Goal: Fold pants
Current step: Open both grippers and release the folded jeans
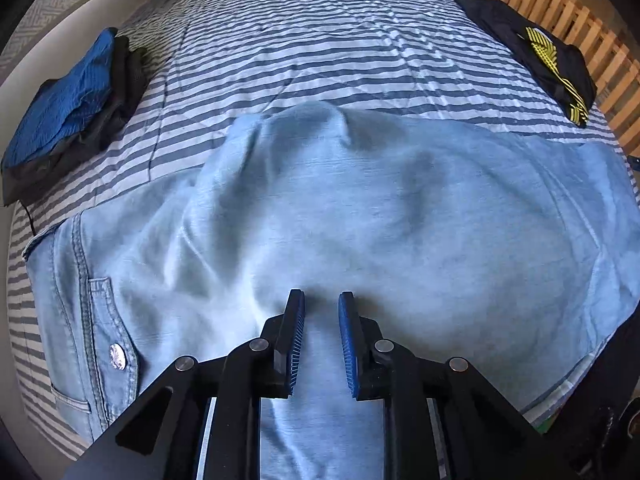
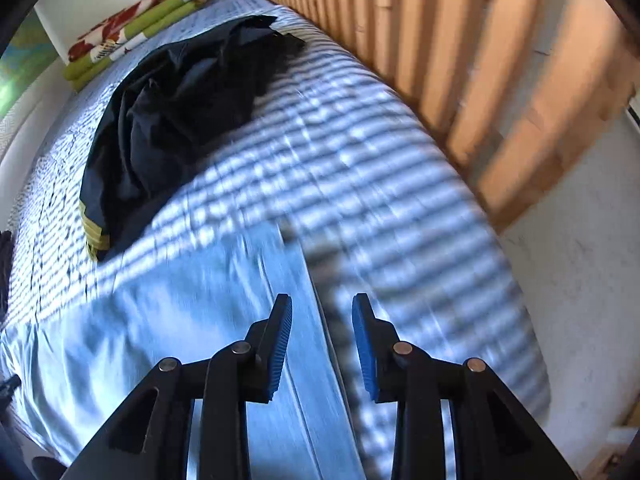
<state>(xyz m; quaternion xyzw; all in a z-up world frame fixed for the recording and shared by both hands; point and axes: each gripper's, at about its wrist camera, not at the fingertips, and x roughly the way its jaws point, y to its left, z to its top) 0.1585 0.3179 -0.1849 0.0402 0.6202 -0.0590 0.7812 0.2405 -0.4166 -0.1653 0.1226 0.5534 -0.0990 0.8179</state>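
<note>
While no writing is legible, both the left gripper (image 1: 321,300) and right gripper (image 2: 322,304) hover spread and empty over the jeans (image 1: 360,208), whose hem (image 2: 308,280) edges bare striped bedspread (image 2: 400,200).

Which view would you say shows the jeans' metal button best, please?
The left wrist view: the button sits sharp on the jeans at lower left. The right wrist view shows only blurred denim, no button.
</note>
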